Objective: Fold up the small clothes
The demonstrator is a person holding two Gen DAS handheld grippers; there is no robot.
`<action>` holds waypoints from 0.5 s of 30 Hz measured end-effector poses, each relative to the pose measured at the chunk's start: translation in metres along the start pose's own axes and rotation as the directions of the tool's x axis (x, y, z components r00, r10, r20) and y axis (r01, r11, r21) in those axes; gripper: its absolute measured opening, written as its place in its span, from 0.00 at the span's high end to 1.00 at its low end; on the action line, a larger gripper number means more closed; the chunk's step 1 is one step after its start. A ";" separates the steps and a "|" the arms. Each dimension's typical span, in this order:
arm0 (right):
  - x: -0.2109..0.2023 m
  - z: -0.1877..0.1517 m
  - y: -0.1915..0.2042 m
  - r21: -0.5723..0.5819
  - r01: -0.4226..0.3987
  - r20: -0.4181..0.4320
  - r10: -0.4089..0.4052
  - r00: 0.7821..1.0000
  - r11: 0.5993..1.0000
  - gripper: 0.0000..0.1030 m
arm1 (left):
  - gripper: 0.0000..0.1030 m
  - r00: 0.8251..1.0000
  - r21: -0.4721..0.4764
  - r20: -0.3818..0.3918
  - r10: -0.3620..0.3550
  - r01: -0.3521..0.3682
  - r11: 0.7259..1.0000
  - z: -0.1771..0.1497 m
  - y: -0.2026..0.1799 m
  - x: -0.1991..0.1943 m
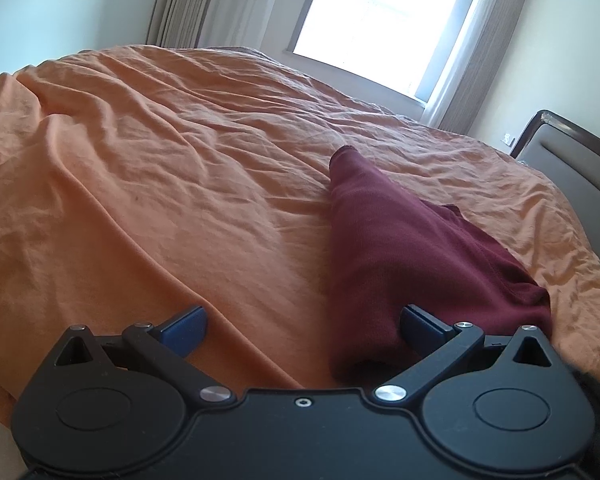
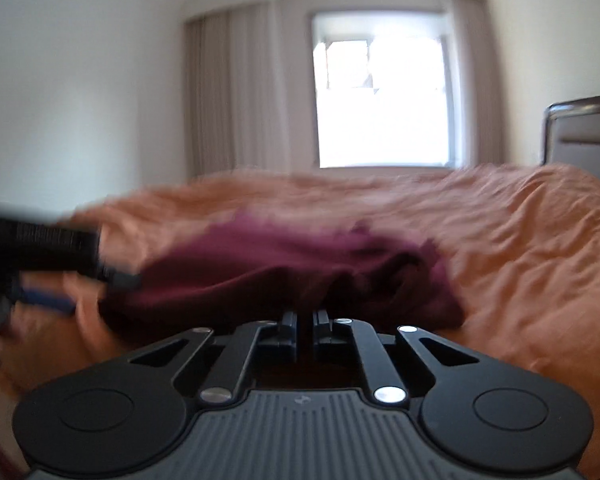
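Left tool point(image 1: 302, 326) gapes beside maroon garment point(image 1: 384, 248); right tool point(image 2: 305, 322) pinches it, blurred

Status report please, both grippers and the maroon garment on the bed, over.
Left gripper open, garment edge between its jaws. Right gripper shut on maroon garment. Garment bunched on orange bedsheet. Nothing in the way.
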State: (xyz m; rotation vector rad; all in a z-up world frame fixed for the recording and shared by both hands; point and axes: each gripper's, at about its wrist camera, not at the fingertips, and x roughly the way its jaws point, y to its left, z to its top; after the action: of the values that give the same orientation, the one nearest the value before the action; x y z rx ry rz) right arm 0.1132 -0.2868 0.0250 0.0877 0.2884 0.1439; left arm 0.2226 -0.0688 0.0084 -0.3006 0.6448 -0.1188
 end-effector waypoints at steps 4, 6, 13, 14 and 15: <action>-0.019 0.019 -0.013 0.046 0.024 0.074 -0.027 0.997 0.999 0.93 | 0.01 1.000 -0.009 -0.008 0.012 -0.012 1.000 -0.001 0.001 0.002; -0.022 0.016 -0.015 0.030 0.042 0.061 -0.044 0.997 0.999 0.93 | 0.01 1.000 -0.010 -0.013 0.013 -0.013 1.000 -0.002 0.002 0.003; -0.019 -0.022 -0.020 0.082 0.027 -0.072 -0.021 0.997 0.996 0.90 | 0.01 0.999 0.019 -0.030 0.037 -0.036 0.999 -0.006 0.002 0.007; -0.022 -0.024 -0.020 0.091 0.027 -0.072 -0.020 0.997 0.995 0.88 | 0.01 0.999 0.021 -0.031 0.039 -0.039 0.999 -0.006 0.001 0.007; -0.024 -0.025 -0.023 0.109 0.023 -0.067 -0.015 0.998 0.994 0.77 | 0.01 0.999 0.024 -0.032 0.042 -0.041 0.999 -0.005 0.001 0.008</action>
State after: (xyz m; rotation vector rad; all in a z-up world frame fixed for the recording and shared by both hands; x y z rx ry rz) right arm 0.0865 -0.3112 0.0057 0.1895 0.3635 0.1123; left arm 0.2254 -0.0703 -0.0005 -0.2632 0.6811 -0.0914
